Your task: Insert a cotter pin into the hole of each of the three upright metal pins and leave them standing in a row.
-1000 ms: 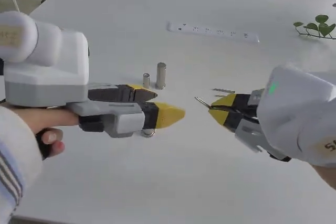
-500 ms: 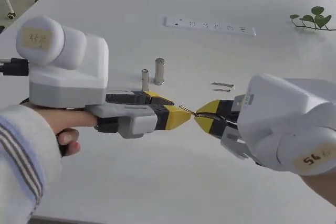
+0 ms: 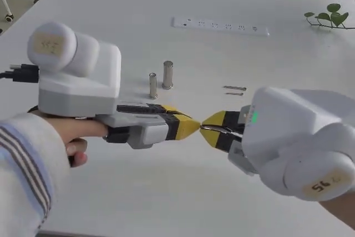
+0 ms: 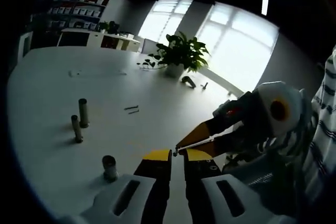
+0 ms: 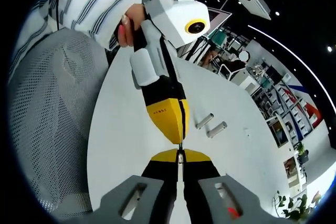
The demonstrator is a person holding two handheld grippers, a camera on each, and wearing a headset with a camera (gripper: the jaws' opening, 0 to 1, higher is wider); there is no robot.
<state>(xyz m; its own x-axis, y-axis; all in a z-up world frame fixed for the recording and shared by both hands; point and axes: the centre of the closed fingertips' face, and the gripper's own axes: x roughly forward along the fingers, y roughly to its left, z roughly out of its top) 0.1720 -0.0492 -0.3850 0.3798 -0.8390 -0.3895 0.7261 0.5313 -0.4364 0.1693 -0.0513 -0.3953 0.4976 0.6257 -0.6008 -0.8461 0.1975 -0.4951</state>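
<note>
My left gripper (image 3: 194,127) and right gripper (image 3: 204,129) meet tip to tip above the white table. A thin cotter pin (image 5: 180,157) sits in the shut jaws of my right gripper (image 5: 180,155). Its free end (image 4: 176,152) lies in the narrow slot between the jaws of my left gripper (image 4: 177,156), which look closed on it. Two metal pins stand upright behind the left gripper, a taller one (image 3: 167,75) and a thinner one (image 3: 153,85). A third metal pin (image 4: 109,167) stands close below the left jaws. Two spare cotter pins (image 3: 234,90) lie on the table.
A white power strip (image 3: 220,26) lies across the far side of the table. A green plant sprig (image 3: 327,16) is at the far right. A potted plant (image 4: 181,53) stands at the table's far end. A striped sleeve holds the left gripper.
The two grippers have come together from about a hand's width apart. The cotter pin's free end now sits between the left jaws, which have closed.
</note>
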